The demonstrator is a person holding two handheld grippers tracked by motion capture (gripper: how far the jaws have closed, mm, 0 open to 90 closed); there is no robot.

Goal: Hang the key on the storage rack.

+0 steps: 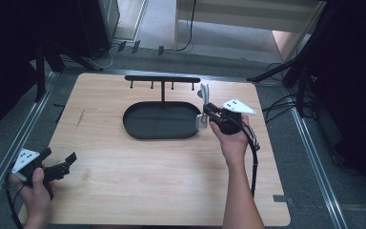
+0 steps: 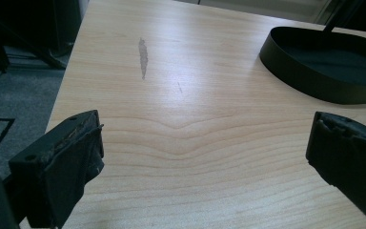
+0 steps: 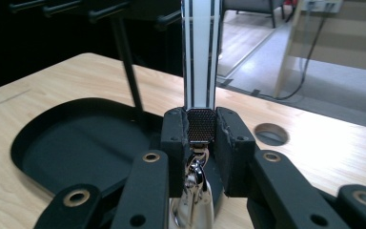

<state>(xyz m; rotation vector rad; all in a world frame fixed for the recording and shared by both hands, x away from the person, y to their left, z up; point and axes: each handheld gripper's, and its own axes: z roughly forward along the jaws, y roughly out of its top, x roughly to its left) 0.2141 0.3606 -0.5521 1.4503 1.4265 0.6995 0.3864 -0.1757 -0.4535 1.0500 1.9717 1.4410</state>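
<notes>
Gripping a white strap [image 3: 200, 52] with black lines along its edges, the right tongs [image 3: 201, 143] are pressing together on its dark mesh end, with a shiny metal clasp [image 3: 193, 191] hanging just below the jaws. The strap is rising upright out of the grip in the right gripper view. In the high view the right tongs [image 1: 205, 117] are sitting just beside the right end of the black oval tray [image 1: 138, 130], with the strap [image 1: 205, 93] sticking up and away from the hand [image 1: 231, 138], over the far right part of the desk [image 1: 162, 186].

The tray is lying on the far middle of the desk, and a thin black post is rising from its far side to a horizontal bar with short pegs [image 1: 162, 79]. A round hole in the desk top [image 3: 271, 133] is showing just right of the right tongs.

The left tongs [image 1: 64, 164] are resting spread wide near the near left corner of the desk, well apart from the tray. In the left gripper view the left tongs [image 2: 205, 152] are framing bare wood, with the tray wall [image 2: 310, 83] at upper right and a grey smear [image 2: 143, 57] on the wood ahead. The left hand [image 1: 35, 191] is holding the body at the desk edge
</notes>
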